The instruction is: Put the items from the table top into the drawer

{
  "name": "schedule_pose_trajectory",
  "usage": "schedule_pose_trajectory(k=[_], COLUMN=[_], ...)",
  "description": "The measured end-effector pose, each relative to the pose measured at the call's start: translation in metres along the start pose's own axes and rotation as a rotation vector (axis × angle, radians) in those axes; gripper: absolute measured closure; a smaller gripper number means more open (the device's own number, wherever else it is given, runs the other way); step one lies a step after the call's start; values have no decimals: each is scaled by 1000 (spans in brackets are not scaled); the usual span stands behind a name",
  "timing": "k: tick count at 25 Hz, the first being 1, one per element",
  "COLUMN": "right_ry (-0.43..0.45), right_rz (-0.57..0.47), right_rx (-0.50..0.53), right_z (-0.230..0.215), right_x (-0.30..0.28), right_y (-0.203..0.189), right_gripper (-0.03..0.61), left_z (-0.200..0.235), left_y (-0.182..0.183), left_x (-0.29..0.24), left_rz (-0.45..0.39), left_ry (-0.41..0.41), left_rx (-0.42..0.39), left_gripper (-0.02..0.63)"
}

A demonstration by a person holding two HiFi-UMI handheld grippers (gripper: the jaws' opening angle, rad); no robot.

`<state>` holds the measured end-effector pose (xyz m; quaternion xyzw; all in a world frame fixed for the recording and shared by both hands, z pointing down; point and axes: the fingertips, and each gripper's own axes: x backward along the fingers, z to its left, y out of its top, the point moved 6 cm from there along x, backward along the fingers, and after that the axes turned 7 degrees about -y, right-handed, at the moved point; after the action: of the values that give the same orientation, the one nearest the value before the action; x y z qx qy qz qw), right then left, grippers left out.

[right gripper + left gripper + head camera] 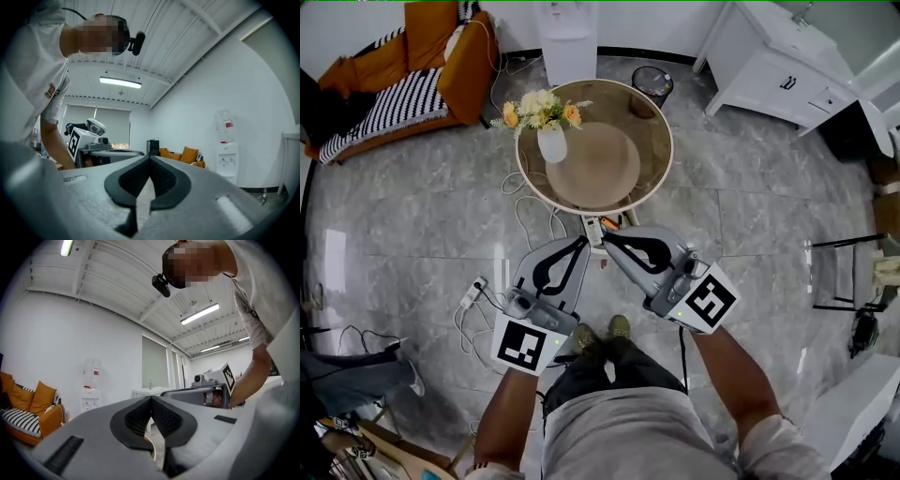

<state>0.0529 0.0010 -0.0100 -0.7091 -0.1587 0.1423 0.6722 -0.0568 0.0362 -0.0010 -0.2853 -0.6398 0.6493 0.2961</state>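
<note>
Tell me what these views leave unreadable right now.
Drawer: head view, none discernible; left gripper and right gripper cover the table's near edge.
Small orange-white things there: too small, half under the fingers.
Tabletop items: neither gripper view shows them; both look across the room.

The round worktop (656, 122) is being looked down on steeply from head height. The left claw (151, 398) and the right claw (149, 158) are each being viewed from close behind, level along their jaws. The orange sofa (49, 420) and water dispenser (226, 150) are being caught in all three views.
</note>
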Motion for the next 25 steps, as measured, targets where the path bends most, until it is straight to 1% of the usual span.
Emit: schedule_pose_trajectory(k=[7,11,13,16,20,25], right_ry=[-15,-34,-42,-55,-75,-76], right_rz=[-13,-58,-61,-71,-81,-83], right_rx=[-5,36,38,55,42,43], right_z=[15,16,20,24,34,40], right_x=[28,45,54,68,85,92], right_y=[22,34,39,41,42,45], right_gripper=[578,580,578,580,580,580], left_z=[-25,-40,-50,-63,-79,-84], left_y=[27,40,45,50,61,65], left_x=[3,4,4,5,7,9], left_rz=[-6,-5,-14,-23,-67,-70], left_ry=[-5,-17,-22,-28,-28,-30], left_rx=[-11,-18,-17,-8,-4,-9], left_gripper=[614,614,614,614,614,614])
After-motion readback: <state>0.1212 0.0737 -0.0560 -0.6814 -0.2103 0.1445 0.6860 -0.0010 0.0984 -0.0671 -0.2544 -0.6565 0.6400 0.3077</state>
